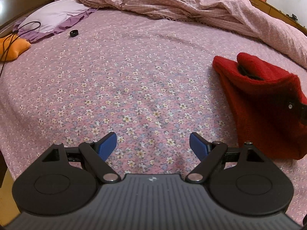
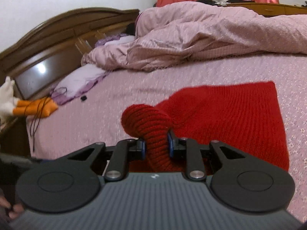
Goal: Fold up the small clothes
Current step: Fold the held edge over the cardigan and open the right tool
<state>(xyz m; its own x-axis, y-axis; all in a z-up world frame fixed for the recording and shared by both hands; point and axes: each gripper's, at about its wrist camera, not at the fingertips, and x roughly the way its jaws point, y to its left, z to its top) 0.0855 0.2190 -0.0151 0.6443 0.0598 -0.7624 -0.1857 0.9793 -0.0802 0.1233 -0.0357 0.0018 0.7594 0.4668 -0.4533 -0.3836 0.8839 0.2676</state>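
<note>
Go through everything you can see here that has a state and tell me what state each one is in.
left gripper: open, empty, above the bedsheet.
right gripper: shut on a bunched fold of the knit.
red knit garment: partly flat on the bed, one edge lifted.
quilt: rumpled, pushed to the far side.
black ring: lying loose on the bedsheet.

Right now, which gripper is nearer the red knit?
Right. The right gripper is clamped on the red knit; the left gripper hangs open over bare sheet, knit off to its right.

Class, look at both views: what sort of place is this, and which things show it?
Most likely a home bedroom: a bed with a floral sheet, a rumpled pink duvet, a pillow and a wooden headboard.
</note>
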